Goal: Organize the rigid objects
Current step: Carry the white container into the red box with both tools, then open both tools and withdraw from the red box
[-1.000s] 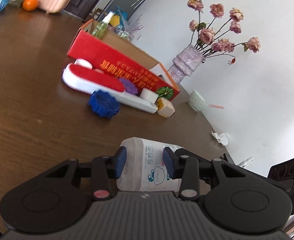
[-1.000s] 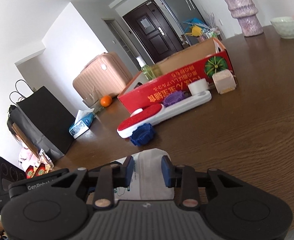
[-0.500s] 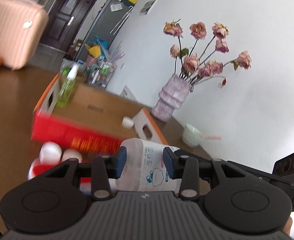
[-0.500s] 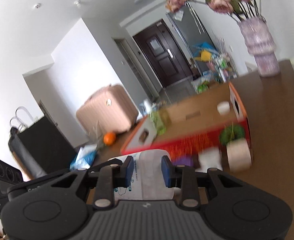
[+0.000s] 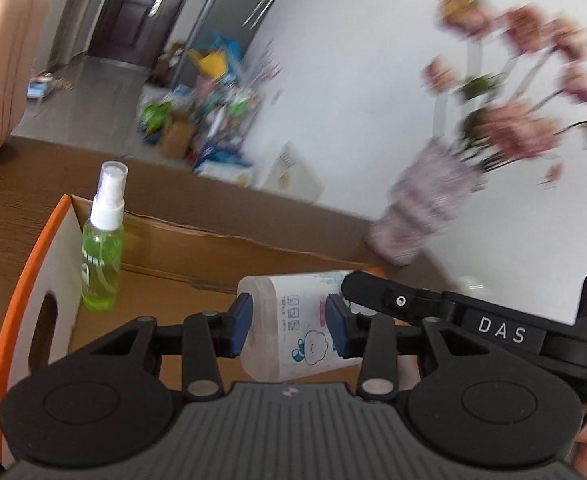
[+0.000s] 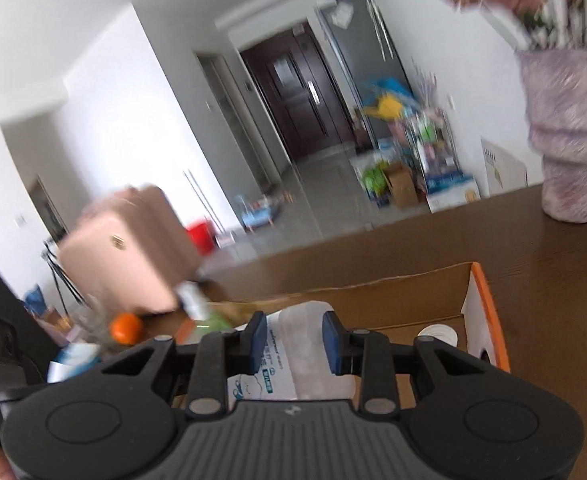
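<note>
Both grippers carry one bottle over the box

The white bottle (image 5: 293,332) lies crosswise, pinched between left gripper (image 5: 287,326) jaws and right gripper (image 6: 292,342) jaws, above the cardboard box (image 5: 181,252); green spray bottle (image 5: 101,256) at 10 o'clock.

This is a home. A vase (image 6: 565,128) of pink flowers (image 5: 513,120) stands on the brown wooden surface (image 6: 553,300). A pink suitcase (image 6: 129,248) waits by the wall. A dark front door (image 6: 293,96) is down the hall, near a tall gray fridge (image 6: 357,52) and a messy pile of toys and boxes (image 5: 205,120).
</note>
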{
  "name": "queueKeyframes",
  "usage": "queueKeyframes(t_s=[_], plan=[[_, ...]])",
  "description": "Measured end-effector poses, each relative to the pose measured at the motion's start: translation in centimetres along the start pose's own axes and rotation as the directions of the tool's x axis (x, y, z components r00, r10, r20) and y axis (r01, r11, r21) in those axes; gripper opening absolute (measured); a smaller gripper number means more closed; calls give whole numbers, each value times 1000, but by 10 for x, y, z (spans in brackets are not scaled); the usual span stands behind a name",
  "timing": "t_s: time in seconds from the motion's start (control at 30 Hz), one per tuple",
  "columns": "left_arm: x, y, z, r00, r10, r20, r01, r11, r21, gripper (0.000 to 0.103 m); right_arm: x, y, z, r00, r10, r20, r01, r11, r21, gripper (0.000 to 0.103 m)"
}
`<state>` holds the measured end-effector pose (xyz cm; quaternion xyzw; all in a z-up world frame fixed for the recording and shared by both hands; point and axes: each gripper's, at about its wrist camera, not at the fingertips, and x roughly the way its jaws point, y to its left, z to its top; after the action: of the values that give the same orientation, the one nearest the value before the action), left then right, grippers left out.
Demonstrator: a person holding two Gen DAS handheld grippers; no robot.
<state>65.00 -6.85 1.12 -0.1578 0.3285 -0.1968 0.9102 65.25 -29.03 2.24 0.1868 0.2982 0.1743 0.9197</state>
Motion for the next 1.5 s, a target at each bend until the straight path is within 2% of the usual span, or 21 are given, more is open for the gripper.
queueKeyframes(t_s=[0.07, 0.13, 0.17, 0.23, 0.3, 0.4, 0.5, 0.63, 0.7, 0.73, 0.77, 0.8, 0.87, 0.97, 1.03, 1.1, 1.3, 1.4, 1.43, 1.5], plan=[[30, 12, 8, 997, 55, -45, -55, 999, 0, 36, 36, -17, 6, 998, -16, -59, 19, 999, 41, 27], [49, 23, 14, 991, 101, -89, -105, 994, -36, 39, 60, -23, 3, 990, -97, -98, 99, 995, 18, 28], [52, 29, 16, 990, 114, -89, -119, 991, -60, 41, 66, -21, 1, 984, -143, -101, 142, 990, -18, 28], [51, 33, 15, 990, 130, -56, -132, 990, -41, 46, 70, -17, -4, 978, -188, -94, 182, 981, -69, 31], [51, 36, 12, 986, 154, -59, -155, 987, -26, 46, 70, -16, -5, 980, -174, -95, 168, 984, -67, 47], [46, 39, 12, 986, 155, -64, -158, 986, -45, 50, 68, -10, -6, 981, -173, -84, 167, 983, -80, 50], [33, 32, 14, 980, 193, -42, -193, 981, 12, 52, 58, -1, -7, 976, -206, -73, 196, 973, -124, 53], [-4, 14, 7, 971, 238, -1, -234, 955, 182, 56, 22, 5, -4, 967, -252, -44, 237, 947, -216, 60], [-28, 10, 3, 969, 245, 27, -245, 942, 228, 65, -4, 5, -2, 962, -271, -30, 257, 939, -230, 64], [-44, 10, 1, 966, 254, 39, -255, 934, 248, 75, -18, 3, -1, 960, -278, -24, 265, 935, -234, 65], [-59, 10, -2, 962, 267, 53, -272, 926, 262, 82, -34, 3, -1, 957, -289, -17, 277, 930, -242, 70], [-75, 11, -5, 955, 288, 72, -297, 916, 271, 85, -50, 3, -2, 952, -304, -11, 291, 921, -258, 78], [-106, 15, -12, 939, 329, 98, -343, 895, 284, 91, -79, 1, -10, 942, -336, -2, 319, 897, -306, 84], [-149, 21, -20, 923, 365, 125, -386, 874, 294, 97, -118, 4, -25, 934, -357, 10, 342, 884, -319, 87], [-172, 20, -26, 911, 386, 141, -411, 864, 292, 97, -136, 8, -31, 940, -342, 14, 330, 894, -303, 89], [-193, 17, -32, 910, 387, 150, -415, 865, 283, 100, -152, 15, -39, 946, -324, 29, 317, 899, -302, 90], [-250, 12, -70, 920, 364, 145, -390, 884, 258, 103, -193, 45, -75, 952, -281, 122, 306, 889, -341, 90], [-280, 9, -99, 919, 338, 204, -387, 875, 293, 103, -221, 64, -103, 954, -238, 181, 292, 870, -398, 96], [-288, 7, -110, 912, 334, 239, -397, 866, 304, 103, -229, 70, -113, 953, -225, 202, 291, 863, -413, 98], [-299, 5, -134, 885, 360, 295, -443, 845, 301, 103, -243, 78, -135, 953, -194, 233, 282, 849, -446, 101]])
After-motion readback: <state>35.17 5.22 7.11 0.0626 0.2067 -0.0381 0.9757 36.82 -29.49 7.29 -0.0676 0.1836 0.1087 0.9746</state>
